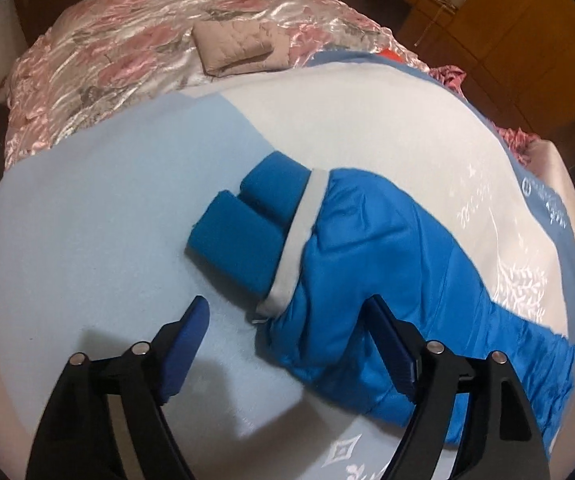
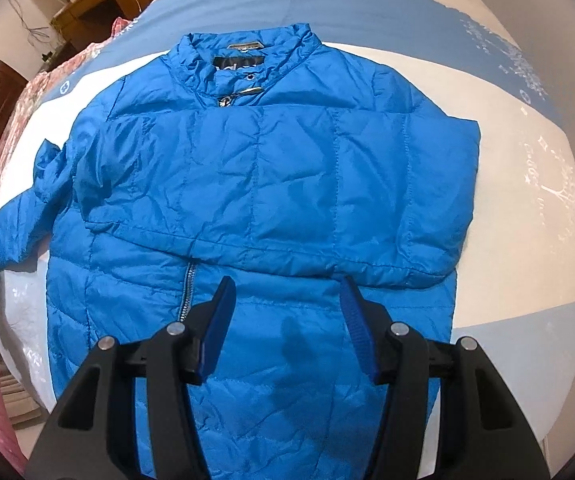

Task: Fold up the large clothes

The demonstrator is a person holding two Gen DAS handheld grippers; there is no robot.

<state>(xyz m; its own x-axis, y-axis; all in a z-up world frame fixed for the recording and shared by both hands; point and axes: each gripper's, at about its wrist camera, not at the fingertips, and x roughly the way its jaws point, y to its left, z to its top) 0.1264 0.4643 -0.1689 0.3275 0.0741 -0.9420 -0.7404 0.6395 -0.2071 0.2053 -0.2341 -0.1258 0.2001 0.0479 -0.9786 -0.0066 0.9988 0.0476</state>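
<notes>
jacket (image 2: 255, 184): bright blue, spread flat on the pale blanket (image 1: 99, 208), one sleeve folded across its chest
sleeve (image 1: 367, 264): out to the side, cuff on the blanket
left gripper (image 1: 287, 340): jaws wide apart over the sleeve, holding nothing
right gripper (image 2: 287, 312): jaws half open above the jacket's lower front, empty

We see a bright blue quilted jacket (image 2: 255, 184) with a white-banded cuff (image 1: 295, 236). Beneath it lies a pale blue and white blanket (image 1: 107, 200); beyond, a pink floral satin bedspread (image 1: 127, 40).
</notes>
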